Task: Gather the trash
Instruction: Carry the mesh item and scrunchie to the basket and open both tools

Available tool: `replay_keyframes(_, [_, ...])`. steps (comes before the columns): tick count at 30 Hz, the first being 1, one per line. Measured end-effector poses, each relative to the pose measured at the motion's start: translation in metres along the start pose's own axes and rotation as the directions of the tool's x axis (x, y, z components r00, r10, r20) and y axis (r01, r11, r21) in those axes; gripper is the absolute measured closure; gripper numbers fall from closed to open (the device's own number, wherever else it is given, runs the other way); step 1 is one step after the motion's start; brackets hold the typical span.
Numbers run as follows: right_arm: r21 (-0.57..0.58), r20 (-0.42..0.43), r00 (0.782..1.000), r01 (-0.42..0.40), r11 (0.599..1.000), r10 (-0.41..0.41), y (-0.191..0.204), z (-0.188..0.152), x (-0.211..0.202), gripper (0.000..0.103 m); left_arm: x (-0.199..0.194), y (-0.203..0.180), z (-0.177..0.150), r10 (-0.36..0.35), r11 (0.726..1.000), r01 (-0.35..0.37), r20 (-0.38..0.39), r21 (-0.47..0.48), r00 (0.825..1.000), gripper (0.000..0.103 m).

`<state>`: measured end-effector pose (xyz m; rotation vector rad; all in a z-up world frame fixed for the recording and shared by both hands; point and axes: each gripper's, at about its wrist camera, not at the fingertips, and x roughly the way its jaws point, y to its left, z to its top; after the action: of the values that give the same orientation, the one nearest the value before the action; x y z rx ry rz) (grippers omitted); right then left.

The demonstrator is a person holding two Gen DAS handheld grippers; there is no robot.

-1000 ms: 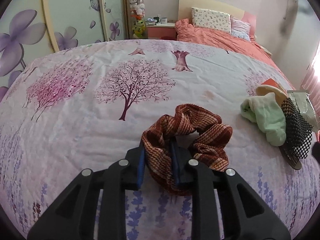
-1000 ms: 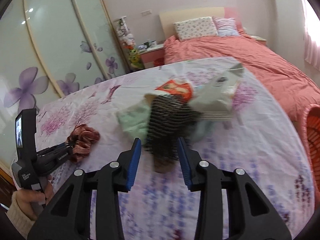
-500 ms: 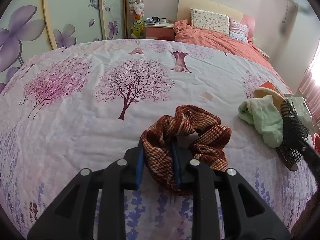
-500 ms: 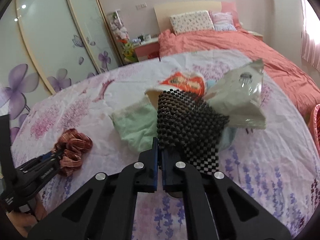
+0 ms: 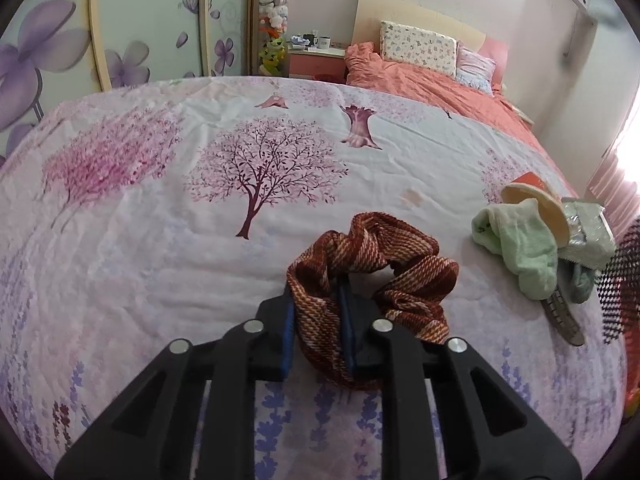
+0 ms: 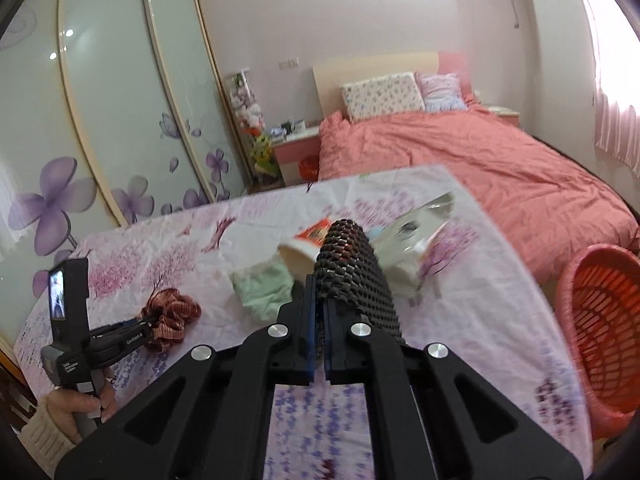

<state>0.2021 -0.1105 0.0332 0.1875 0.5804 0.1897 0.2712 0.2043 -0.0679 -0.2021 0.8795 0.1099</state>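
Observation:
My left gripper [image 5: 318, 312] is shut on a brown striped scrunchie [image 5: 372, 268] that rests on the floral-covered table [image 5: 160, 240]; both also show in the right wrist view, the scrunchie [image 6: 172, 316] at the left. My right gripper [image 6: 318, 312] is shut on a black mesh mat [image 6: 352, 272] and holds it lifted above the table; the mat shows at the right edge of the left wrist view [image 5: 620, 280]. A pile remains on the table: a green cloth [image 5: 520, 240], a paper cup [image 5: 536, 208] and a silvery wrapper [image 5: 588, 232].
A red plastic basket [image 6: 600, 320] stands on the floor off the table's right edge. A comb-like strip [image 5: 564, 316] lies by the green cloth. A bed with a salmon cover [image 6: 460, 160] is behind the table, wardrobe doors [image 6: 100, 120] to the left.
My right gripper closed on the black mesh mat and lifted it up off the pile. My left gripper stayed shut on the scrunchie with little movement.

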Motion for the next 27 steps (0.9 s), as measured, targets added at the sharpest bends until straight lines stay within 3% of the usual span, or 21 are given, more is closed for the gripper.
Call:
replay_keyframes(4, [0.023,0.038,0.999,0.017,1.000,-0.018,-0.016,0.006,-0.018,0.100,-0.010,0.000,0.003,-0.026,0.999,0.026,0.012,-0.019,1.000,0.086])
replay_keyframes(16, [0.065,0.087,0.993,0.080,0.995,-0.085,-0.051,-0.001,-0.052,0.100,-0.069,-0.061,0.008,-0.122,0.990,0.112,0.105,0.090,0.987,0.086])
replay_keyframes(23, [0.075,0.132,0.984,0.112,0.991,-0.121,-0.070,-0.004,-0.077,0.100,-0.104,-0.120,0.002,-0.222,0.963,0.196,0.129,0.186,0.967,0.086])
replay_keyframes(27, [0.086,0.165,0.975,0.136,0.987,-0.149,-0.082,-0.004,-0.092,0.100,-0.124,-0.161,-0.006,-0.297,0.935,0.261,0.130,0.242,0.946,0.086])
